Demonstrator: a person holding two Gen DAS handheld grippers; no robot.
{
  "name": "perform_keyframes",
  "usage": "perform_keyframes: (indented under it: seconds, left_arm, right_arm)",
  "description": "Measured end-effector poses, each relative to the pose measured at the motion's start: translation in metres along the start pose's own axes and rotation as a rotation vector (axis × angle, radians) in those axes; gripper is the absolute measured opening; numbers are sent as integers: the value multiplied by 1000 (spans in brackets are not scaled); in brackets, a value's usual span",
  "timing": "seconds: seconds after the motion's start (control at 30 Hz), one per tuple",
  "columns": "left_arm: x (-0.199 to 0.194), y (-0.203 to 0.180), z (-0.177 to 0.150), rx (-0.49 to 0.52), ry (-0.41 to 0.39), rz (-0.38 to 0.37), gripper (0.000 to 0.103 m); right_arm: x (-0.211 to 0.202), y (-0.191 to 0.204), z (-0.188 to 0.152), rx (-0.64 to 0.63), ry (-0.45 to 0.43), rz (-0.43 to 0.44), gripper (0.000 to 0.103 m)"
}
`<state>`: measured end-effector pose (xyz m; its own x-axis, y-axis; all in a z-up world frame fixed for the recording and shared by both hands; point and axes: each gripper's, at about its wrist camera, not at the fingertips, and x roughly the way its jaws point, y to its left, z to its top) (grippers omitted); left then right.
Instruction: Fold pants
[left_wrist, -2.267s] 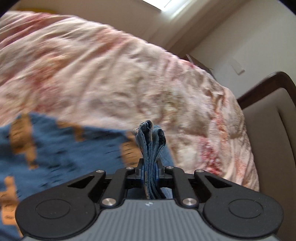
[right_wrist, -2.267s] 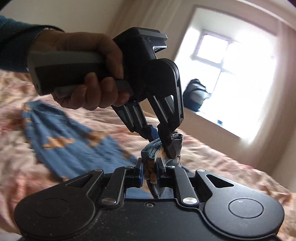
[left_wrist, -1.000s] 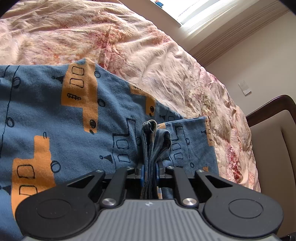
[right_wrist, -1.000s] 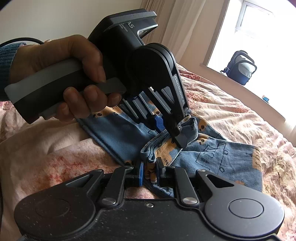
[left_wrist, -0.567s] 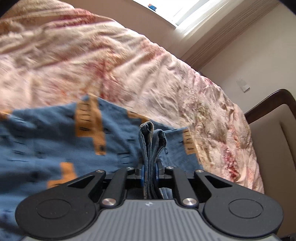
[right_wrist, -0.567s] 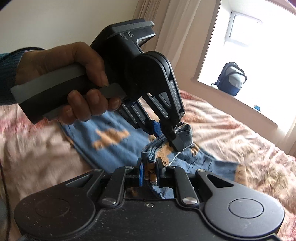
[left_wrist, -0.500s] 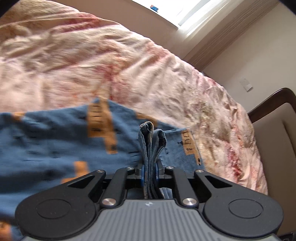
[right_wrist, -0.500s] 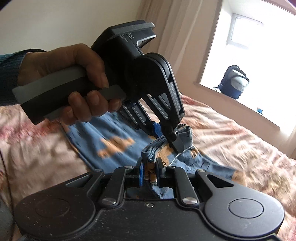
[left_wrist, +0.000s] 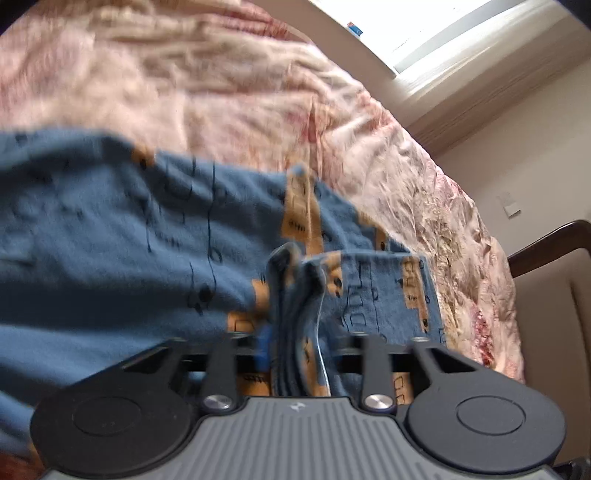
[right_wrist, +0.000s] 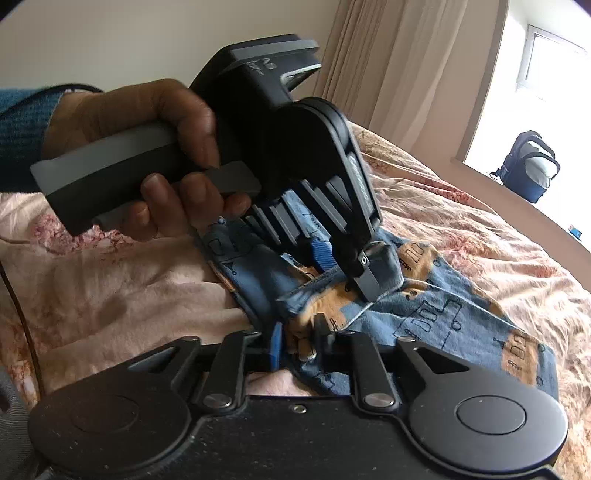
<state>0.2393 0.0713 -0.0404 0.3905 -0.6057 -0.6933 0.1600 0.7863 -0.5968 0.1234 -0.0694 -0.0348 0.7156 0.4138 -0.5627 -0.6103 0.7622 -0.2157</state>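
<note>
The pants (left_wrist: 122, 236) are blue with orange vehicle prints and lie spread on a pink floral bedspread (left_wrist: 229, 88). My left gripper (left_wrist: 295, 328) is shut on a bunched fold of the pants' edge, low over the cloth. In the right wrist view my right gripper (right_wrist: 299, 339) is shut on another bunch of the same edge of the pants (right_wrist: 436, 314). The left gripper (right_wrist: 351, 269), held by a hand (right_wrist: 147, 122), pinches the cloth just in front of the right one, nearly touching it.
A brown padded headboard (left_wrist: 546, 295) stands at the right of the bed. A window with curtains (right_wrist: 417, 66) is behind, and a dark backpack (right_wrist: 528, 166) sits on the sill. The bedspread (right_wrist: 110, 288) is wrinkled around the pants.
Both grippers have come down with the held edge toward the bed. More of the pants now lies flat ahead of the left gripper. Both grips are unchanged.
</note>
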Motion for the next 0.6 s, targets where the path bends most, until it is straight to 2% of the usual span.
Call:
perform_keyframes:
  seconds: [0.07,0.1,0.17,0.23,0.3,0.37,0.43,0.5,0.6]
  left_arm:
    - [-12,-10,0,50,-65,62,73]
    - [-18,-16,-1,88,-104,107,77]
    - [-22,-27,-6,146,-198,200,90]
    - [-18,-36,-12,169,-277,268,93]
    - [-7,-44,-18,206,-331,332,93]
    - [5,-50,-22,218,-361,403,93]
    - [12,-47,-23,187,-365,445,93]
    - [11,-40,-24,160,-389,438,94]
    - [14,-37,-27,196,-400,473,95]
  right_arm:
    - [-16,-8,-6,14,-48,-41,51]
    - [-25,-14,-9,12,-71,-86,55]
    - [-40,-28,-18,4,-100,-245,87]
    - [-48,-48,-27,-4,-117,-413,102]
    - [-45,-70,-33,-31,-91,-526,102]
    - [-35,-95,-35,-34,-92,-553,102]
    - [-21,-111,-30,-39,-109,-529,102]
    - [-4,-121,-23,-49,-125,-481,102]
    - [35,-121,-14,-123,-67,-403,102]
